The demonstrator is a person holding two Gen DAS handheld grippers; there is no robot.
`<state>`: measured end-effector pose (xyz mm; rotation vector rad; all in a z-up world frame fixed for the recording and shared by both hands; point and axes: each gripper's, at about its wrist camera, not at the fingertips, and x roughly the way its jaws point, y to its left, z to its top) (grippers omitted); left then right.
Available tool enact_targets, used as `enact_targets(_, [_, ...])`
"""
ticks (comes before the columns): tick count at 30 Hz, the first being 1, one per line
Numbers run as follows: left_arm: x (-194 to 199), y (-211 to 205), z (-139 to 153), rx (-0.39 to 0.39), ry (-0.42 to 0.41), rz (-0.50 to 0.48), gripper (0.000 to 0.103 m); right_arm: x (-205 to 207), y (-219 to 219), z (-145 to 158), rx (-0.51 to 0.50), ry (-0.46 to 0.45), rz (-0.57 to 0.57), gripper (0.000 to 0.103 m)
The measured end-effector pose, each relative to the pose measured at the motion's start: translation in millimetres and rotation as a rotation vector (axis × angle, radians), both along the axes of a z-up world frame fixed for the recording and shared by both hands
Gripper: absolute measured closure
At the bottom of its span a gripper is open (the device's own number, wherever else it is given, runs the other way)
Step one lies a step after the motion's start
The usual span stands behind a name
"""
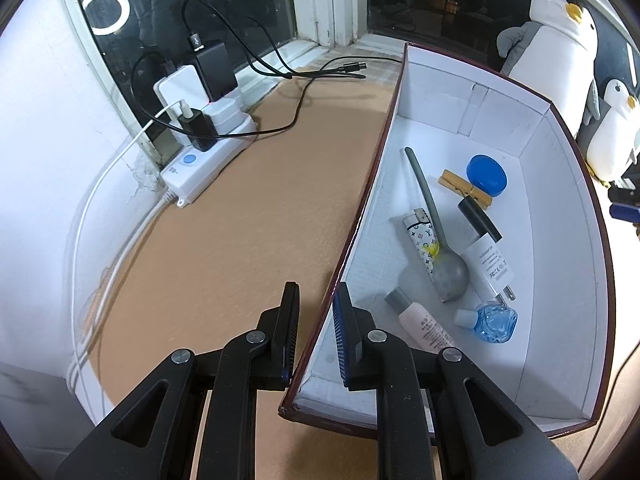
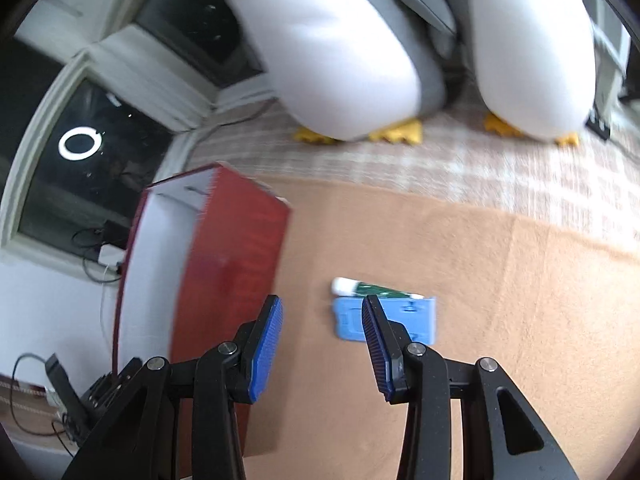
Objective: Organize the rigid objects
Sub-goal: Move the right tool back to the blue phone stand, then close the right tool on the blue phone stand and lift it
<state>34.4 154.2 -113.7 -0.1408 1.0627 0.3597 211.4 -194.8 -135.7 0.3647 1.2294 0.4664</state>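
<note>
In the left wrist view my left gripper (image 1: 318, 300) straddles the left wall of a dark red box with a white inside (image 1: 560, 264); whether the pads press the wall is unclear. The box holds a grey spoon (image 1: 436, 240), a patterned lighter (image 1: 420, 240), a white charger (image 1: 492, 264), a blue cap (image 1: 486, 174), a wooden clothespin (image 1: 464, 188), a pink tube (image 1: 420, 324) and a small blue bottle (image 1: 490, 320). In the right wrist view my right gripper (image 2: 322, 320) is open and empty above the cloth. A blue flat case (image 2: 416, 320) and a white-and-green tube (image 2: 372, 289) lie just beyond it, right of the box (image 2: 236, 248).
A white power strip (image 1: 200, 164) with plugged chargers and black cables (image 1: 296, 76) sits by the window at the left. Two plush penguins (image 1: 556, 36) stand behind the box; they also show in the right wrist view (image 2: 340, 60). A tan cloth (image 2: 480, 280) covers the table.
</note>
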Motion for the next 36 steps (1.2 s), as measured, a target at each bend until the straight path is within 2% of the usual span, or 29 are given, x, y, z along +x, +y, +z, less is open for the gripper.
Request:
enact_targets(5, [0, -1, 0, 0.006, 0.005, 0.008, 0.086, 17, -2, -23, -0.045, 0.036, -0.003, 0.065])
enact_targets(12, [1, -1, 0, 0.008, 0.006, 0.015, 0.086, 29, 1, -38, -0.101, 0.063, 0.020, 0.065])
enact_targets(27, [-2, 1, 0, 0.000, -0.002, 0.008, 0.086, -4, 3, -42, -0.097, 0.101, 0.077, 0.065])
enact_targets(30, [-2, 1, 0, -0.005, -0.005, 0.008, 0.086, -13, 6, -48, -0.123, 0.118, 0.102, 0.065])
enact_targets(36, [-3, 3, -1, -0.011, -0.009, 0.004, 0.086, -19, 11, -47, -0.166, 0.075, 0.132, 0.065])
